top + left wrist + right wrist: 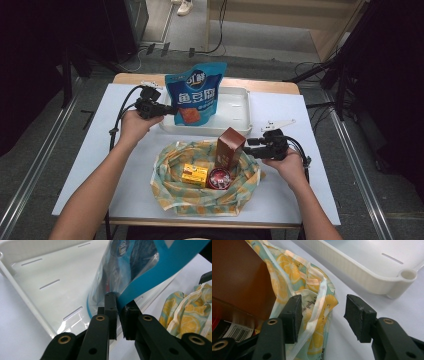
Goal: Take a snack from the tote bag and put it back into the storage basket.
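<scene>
From above we see the left gripper (167, 109) clamped on the left edge of the blue snack pouch (196, 94), which stands upright in the white tray (239, 112) at the far side of the table (90, 150); its long axis runs bottom to top, its printed face turned toward us and its top edge leaning slightly away to the right. The pouch sits at the tray's left end, its lower part inside the rim. Nearer to us lies the lemon-print cloth bag (172, 192), spread open, with a brown box (230, 148) standing in it, a yellow box (194, 175) and a round red tin (219, 177) beside it. The right gripper (250, 146) hovers level at the bag's right rim, close to the brown box. Over to the left gripper view: the two black jaws are pressed together on the pouch's blue side seam (150, 275), and we see the seam rising steeply up and to the right from the pads, with the tray's slotted floor (50, 285) behind it. Now the right gripper view: the jaws stand apart, gripping nothing; the left one rests against the bag's folded rim (317, 302), the right one hangs over bare table, with the tray's corner (407, 275) beyond and the brown box (239, 277) at the left.
</scene>
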Demonstrator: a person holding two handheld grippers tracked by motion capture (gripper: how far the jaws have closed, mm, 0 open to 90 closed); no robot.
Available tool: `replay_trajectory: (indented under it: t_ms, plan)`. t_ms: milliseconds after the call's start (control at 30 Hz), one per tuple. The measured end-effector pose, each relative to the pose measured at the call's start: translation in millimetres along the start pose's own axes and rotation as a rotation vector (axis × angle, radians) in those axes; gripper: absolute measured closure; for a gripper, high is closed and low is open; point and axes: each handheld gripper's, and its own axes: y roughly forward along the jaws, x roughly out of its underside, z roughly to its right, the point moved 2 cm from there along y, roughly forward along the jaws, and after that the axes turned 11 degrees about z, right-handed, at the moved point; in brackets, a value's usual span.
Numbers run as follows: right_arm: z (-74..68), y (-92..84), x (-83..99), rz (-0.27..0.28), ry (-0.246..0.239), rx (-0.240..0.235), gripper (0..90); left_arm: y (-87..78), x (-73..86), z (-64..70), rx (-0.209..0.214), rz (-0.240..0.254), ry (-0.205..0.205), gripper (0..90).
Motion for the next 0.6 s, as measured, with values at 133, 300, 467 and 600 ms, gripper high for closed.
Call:
replay_trajectory:
  t_ms: [133,300,467,600]
  plan:
    - [-0.1,-0.7,-0.1,0.001,0.003,0.003,49.0,2.6,-1.4,0.9,-0.014,0.001,0.000,87.6]
    - [-0.4,-0.6,-0.3,0.001,0.003,0.002,49.1,7.8,-4.2,1.9,-0.017,0.001,-0.002,89.0]
    - [-0.2,-1.0,-0.3,0.003,0.004,0.001,49.2,15.2,-8.8,2.5,-0.019,0.002,-0.010,89.3]
    - [-0.5,-1.2,-0.5,0.006,0.006,0.001,49.1,21.9,-13.2,1.1,-0.015,0.008,-0.026,89.4]
